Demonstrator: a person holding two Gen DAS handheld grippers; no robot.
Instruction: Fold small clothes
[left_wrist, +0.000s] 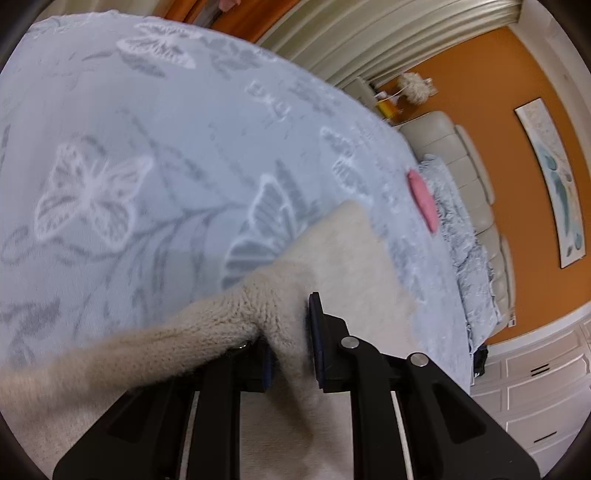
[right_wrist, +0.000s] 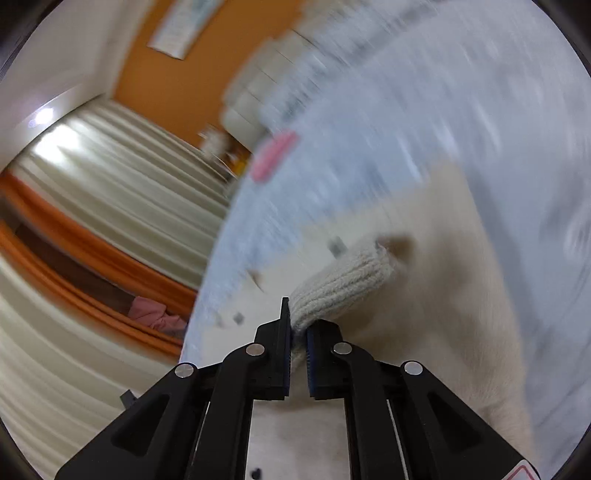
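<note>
Cream knit sweater (left_wrist: 325, 266) on the bed (left_wrist: 147, 110): left gripper (left_wrist: 291, 343) angled down, fingers clamped on it; right gripper (right_wrist: 298, 332) pinches ribbed cuff (right_wrist: 343, 284), cuff pointing away.

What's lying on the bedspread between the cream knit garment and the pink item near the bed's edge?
Nothing: in the left wrist view, only bare butterfly-patterned bedspread separates the cream knit garment from the pink item.

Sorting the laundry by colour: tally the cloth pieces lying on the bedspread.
Cream: 1, the knit garment, pinched by the left gripper and the right gripper
Pink: 1, the folded piece near the bed's edge
Total: 2
</note>
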